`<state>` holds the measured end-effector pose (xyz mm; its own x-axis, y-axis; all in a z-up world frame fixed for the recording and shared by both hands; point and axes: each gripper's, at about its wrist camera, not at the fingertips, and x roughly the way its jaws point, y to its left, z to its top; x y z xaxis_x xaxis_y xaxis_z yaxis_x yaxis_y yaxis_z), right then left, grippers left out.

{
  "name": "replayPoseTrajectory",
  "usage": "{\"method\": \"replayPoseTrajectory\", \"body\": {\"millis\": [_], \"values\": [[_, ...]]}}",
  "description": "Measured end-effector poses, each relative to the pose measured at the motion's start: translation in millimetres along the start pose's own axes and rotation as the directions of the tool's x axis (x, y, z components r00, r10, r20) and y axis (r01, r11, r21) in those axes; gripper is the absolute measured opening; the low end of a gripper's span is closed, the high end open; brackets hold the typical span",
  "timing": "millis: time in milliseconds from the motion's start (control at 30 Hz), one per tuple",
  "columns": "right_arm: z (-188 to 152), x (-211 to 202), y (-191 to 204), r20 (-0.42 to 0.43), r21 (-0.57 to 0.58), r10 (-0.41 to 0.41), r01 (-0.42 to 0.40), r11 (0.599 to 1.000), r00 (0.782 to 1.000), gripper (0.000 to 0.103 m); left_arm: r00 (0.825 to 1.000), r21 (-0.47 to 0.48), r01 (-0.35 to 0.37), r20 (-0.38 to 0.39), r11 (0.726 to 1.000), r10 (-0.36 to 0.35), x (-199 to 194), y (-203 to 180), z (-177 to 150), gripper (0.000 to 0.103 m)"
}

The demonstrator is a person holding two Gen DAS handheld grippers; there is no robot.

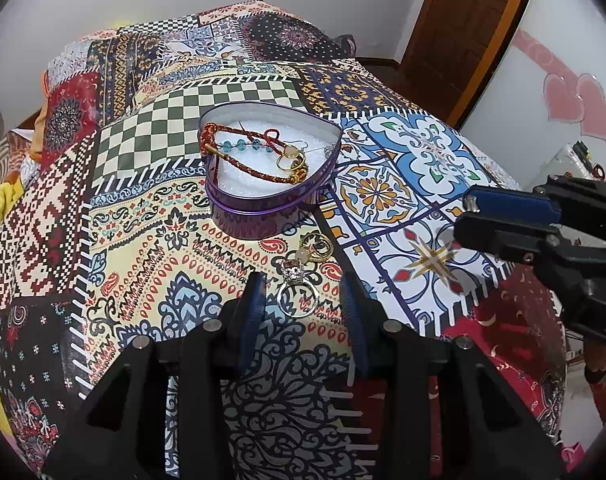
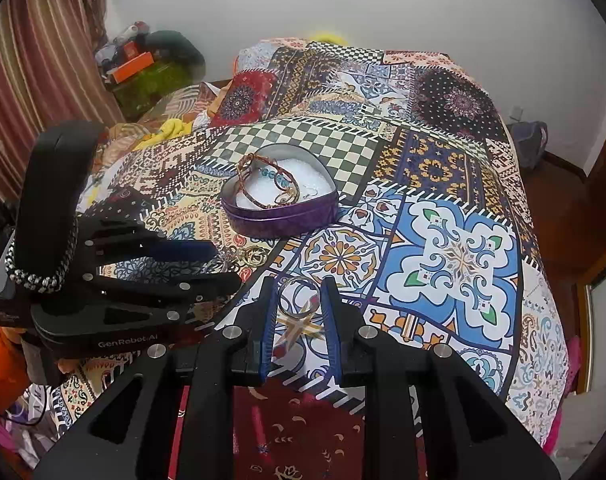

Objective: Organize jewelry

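Observation:
A purple heart-shaped tin (image 1: 259, 216) (image 2: 287, 220) sits on the patterned bedspread, with white padding, red-gold cord bracelets (image 1: 259, 170) and blue beads inside. My left gripper (image 1: 303, 292) is open, with a silver ring (image 1: 297, 298) lying between its fingertips on the cloth. A gold earring (image 1: 315, 246) lies just beyond the ring, near the tin. My right gripper (image 2: 297, 292) is shut on a thin gold-toned ring (image 2: 299, 294), held between its blue pads above the cloth. The right gripper also shows at the right of the left wrist view (image 1: 469, 216).
The patchwork bedspread (image 2: 459, 256) covers the whole bed. A striped curtain (image 2: 35, 60) and cluttered shelf stand at the left. A wooden door (image 1: 463, 32) and a white cabinet with pink hearts (image 1: 563, 100) are to the right.

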<state>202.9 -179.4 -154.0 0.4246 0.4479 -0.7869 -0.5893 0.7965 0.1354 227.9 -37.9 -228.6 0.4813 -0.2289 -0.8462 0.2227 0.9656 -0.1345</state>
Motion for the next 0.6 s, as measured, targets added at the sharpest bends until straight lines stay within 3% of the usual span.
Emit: {"method": "replayPoseTrajectory", "body": {"millis": [133,600], "values": [[-0.6,-2.6,-1.5,0.005,0.007,-0.002,0.002,1.0,1.0,0.02,1.0,0.021,-0.009,-0.006,1.0,0.009,0.1,-2.6,-0.7,0.02],[0.5,-12.7,-0.1,0.018,0.002,-0.017,0.017,1.0,1.0,0.02,0.996,0.009,-0.037,0.081,0.999,0.036,-26.0,-0.3,-3.9,0.02]]}}
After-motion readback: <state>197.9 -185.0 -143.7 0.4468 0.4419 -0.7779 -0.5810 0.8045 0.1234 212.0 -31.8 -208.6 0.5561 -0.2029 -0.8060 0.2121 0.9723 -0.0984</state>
